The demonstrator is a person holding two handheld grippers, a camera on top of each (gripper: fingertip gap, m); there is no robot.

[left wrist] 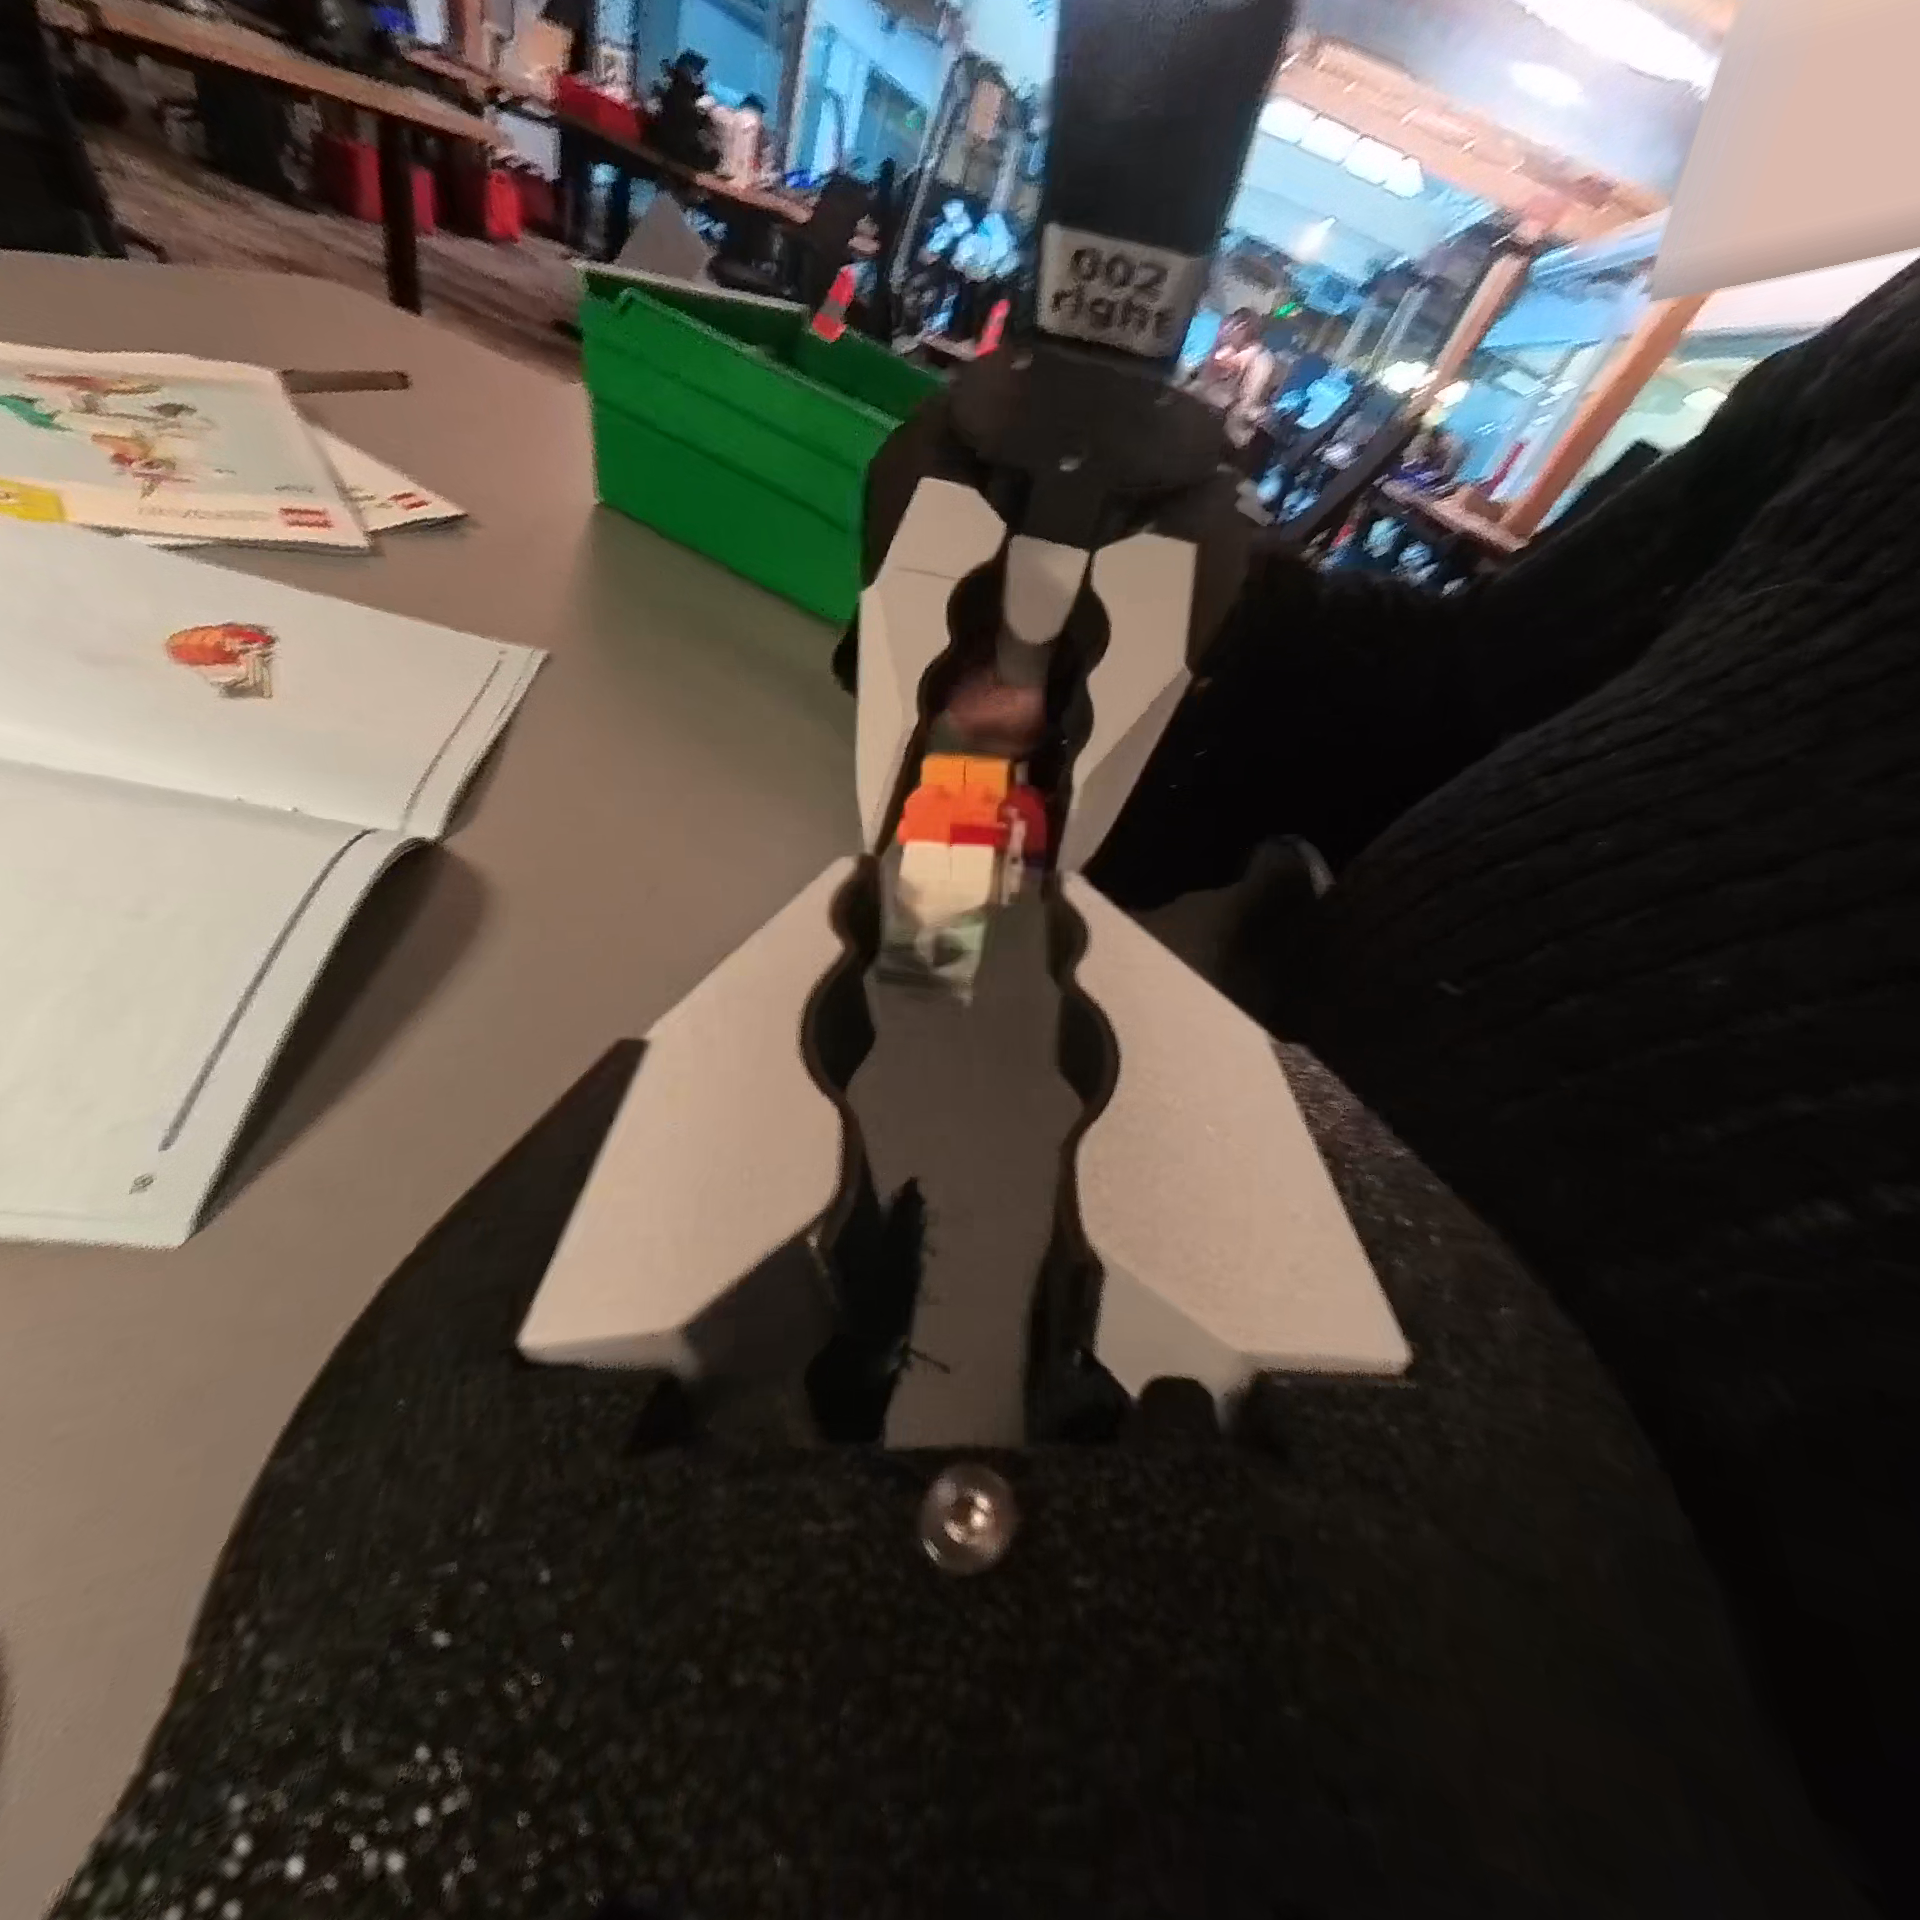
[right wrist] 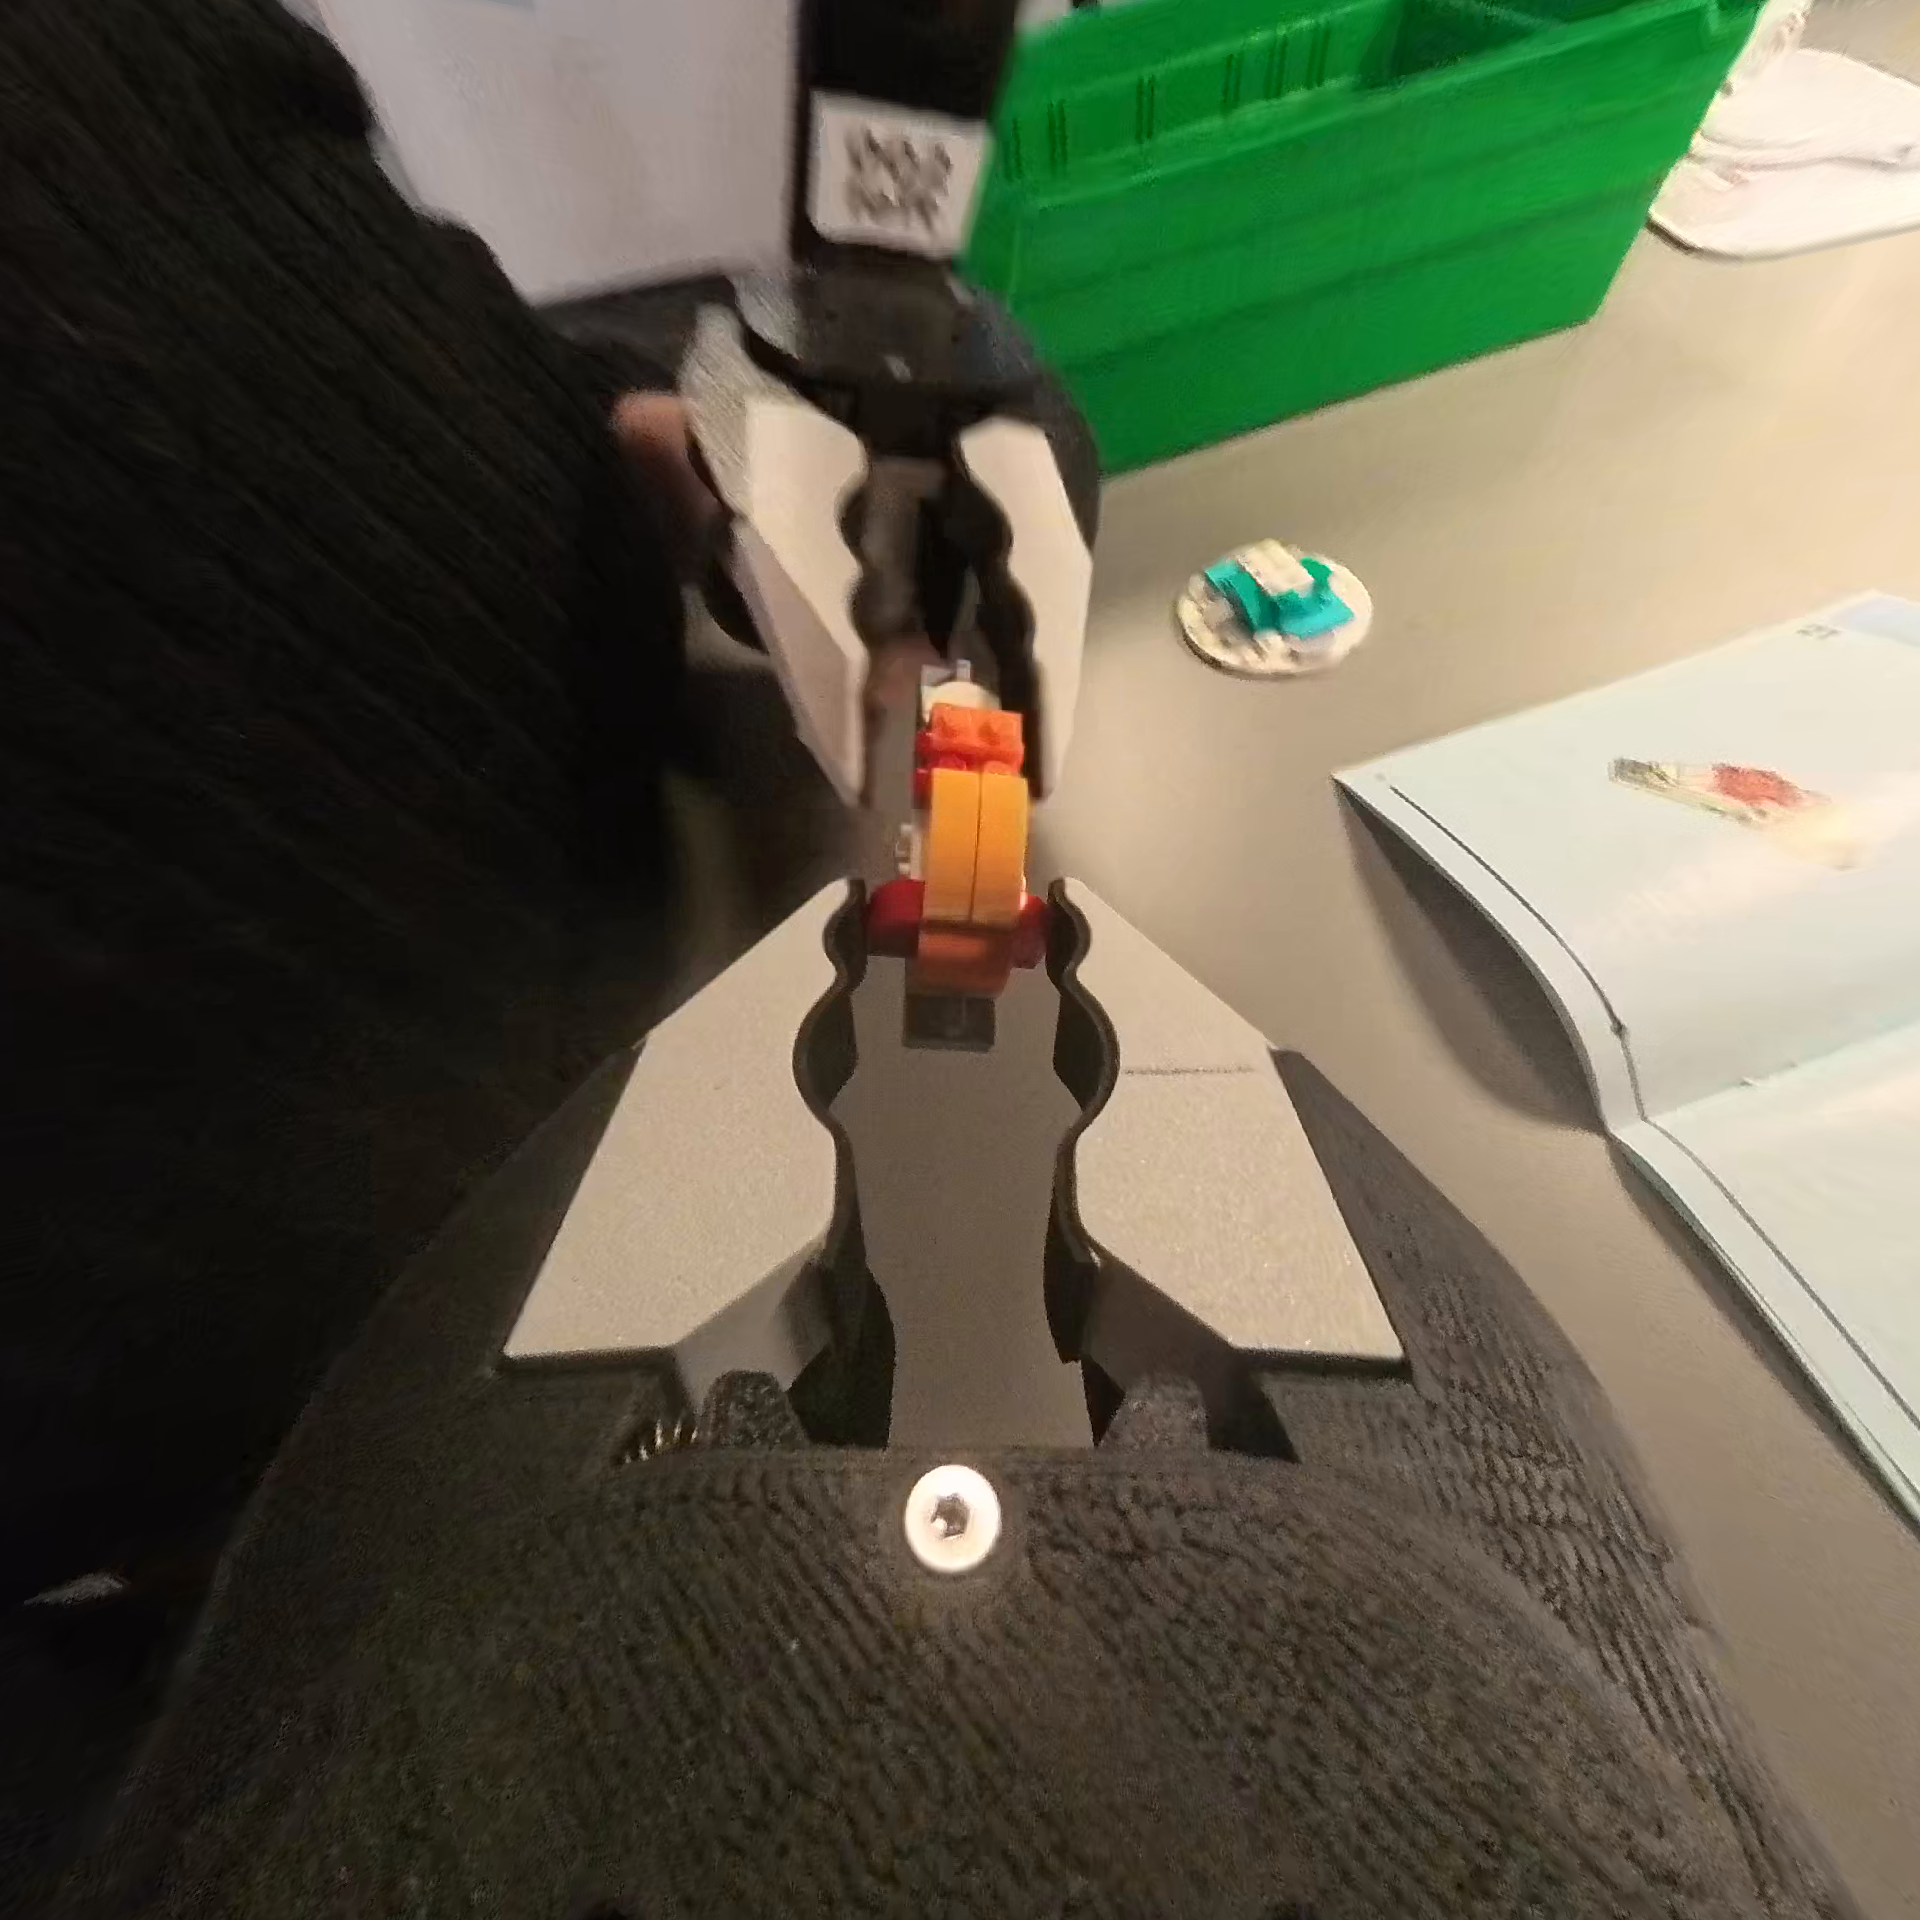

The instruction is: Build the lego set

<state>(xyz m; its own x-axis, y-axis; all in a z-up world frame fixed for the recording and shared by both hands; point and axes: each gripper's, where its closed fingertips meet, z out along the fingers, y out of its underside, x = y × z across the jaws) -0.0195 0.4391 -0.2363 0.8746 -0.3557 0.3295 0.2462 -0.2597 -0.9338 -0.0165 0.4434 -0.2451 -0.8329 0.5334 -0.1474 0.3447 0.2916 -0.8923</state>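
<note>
Nearest in the right wrist view, the right gripper point(right wrist: 951, 914) is closed on the red side studs of a small orange lego model point(right wrist: 971, 862), held in the air above the table point(right wrist: 1455, 499). Facing it, the left gripper point(right wrist: 940, 748) pinches the model's far end. The piece looks light and rigid, yet likely to snap apart at its seams — best gripped across solid bricks. Farther off sit a teal sub-assembly point(right wrist: 1273, 603), an open booklet point(right wrist: 1714, 883) and a green bin point(right wrist: 1351, 208).

The model point(right wrist: 966, 883) hung between the two grippers, tip to tip, above the table point(right wrist: 1351, 540). Behind stood a bin point(right wrist: 1299, 208); a booklet point(right wrist: 1714, 914) lay right.
</note>
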